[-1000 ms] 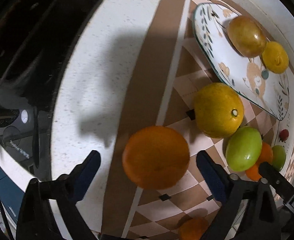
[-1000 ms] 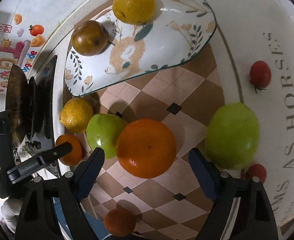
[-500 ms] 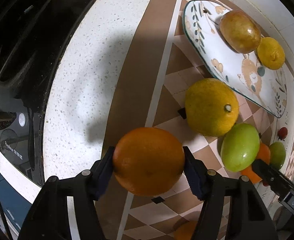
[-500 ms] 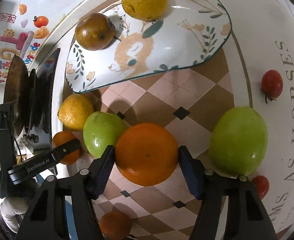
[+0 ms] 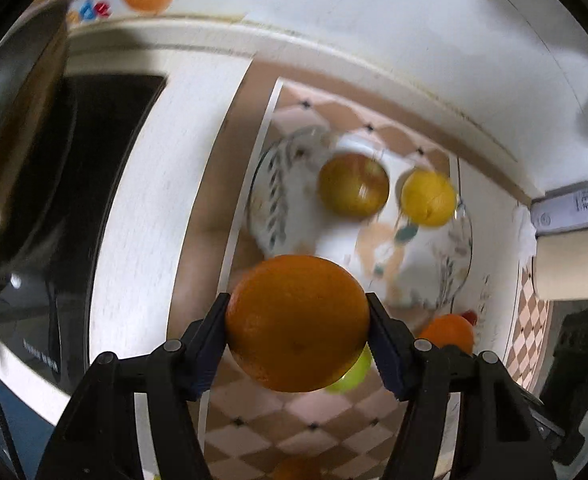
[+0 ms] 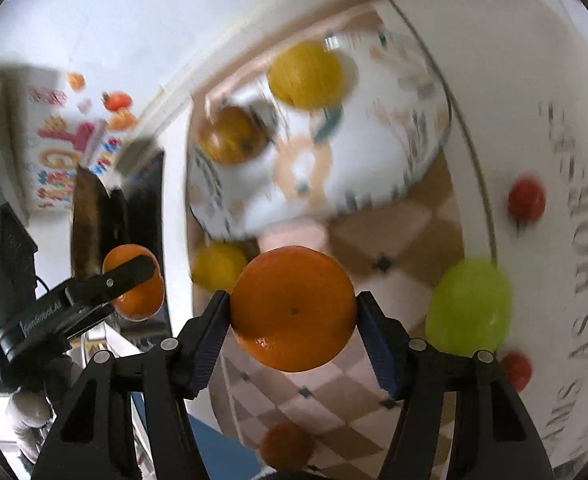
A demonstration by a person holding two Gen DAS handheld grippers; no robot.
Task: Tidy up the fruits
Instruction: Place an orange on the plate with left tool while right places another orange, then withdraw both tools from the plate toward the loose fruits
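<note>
An orange (image 5: 297, 323) is clamped between the two fingers of the left gripper (image 5: 297, 332), lifted clear of the surface. A second orange (image 6: 293, 309) is clamped in the same way by the right gripper (image 6: 293, 320), also off the surface. Both pairs of pads press on the fruit's sides, so each gripper is closed on its own orange.

Beyond both oranges, toward the back edge of the surface, a patterned plate (image 5: 278, 184) is seen lying on a checkered mat (image 6: 378, 240). Two fruits are already on the plate's far side: a brownish round fruit (image 5: 353, 185) and a yellow citrus (image 5: 428, 199), just beside each other. The near part of the plate is bare.

The plate lies ahead of and below each gripper, so the coming move is judged to be a carry forward and down. Which hand is nearer cannot be told for certain; in the left view the orange overlaps the plate's near rim. The oranges are round, so no long axis matters.

Left on the mat are a green fruit (image 6: 469, 306), a yellow citrus (image 6: 219, 266) near the plate's rim, and a small orange (image 6: 287, 445) at the near edge. Two small red fruits (image 6: 527, 199) are seen on the lettered border at the right edge.

The pictures are blurred by motion.
</note>
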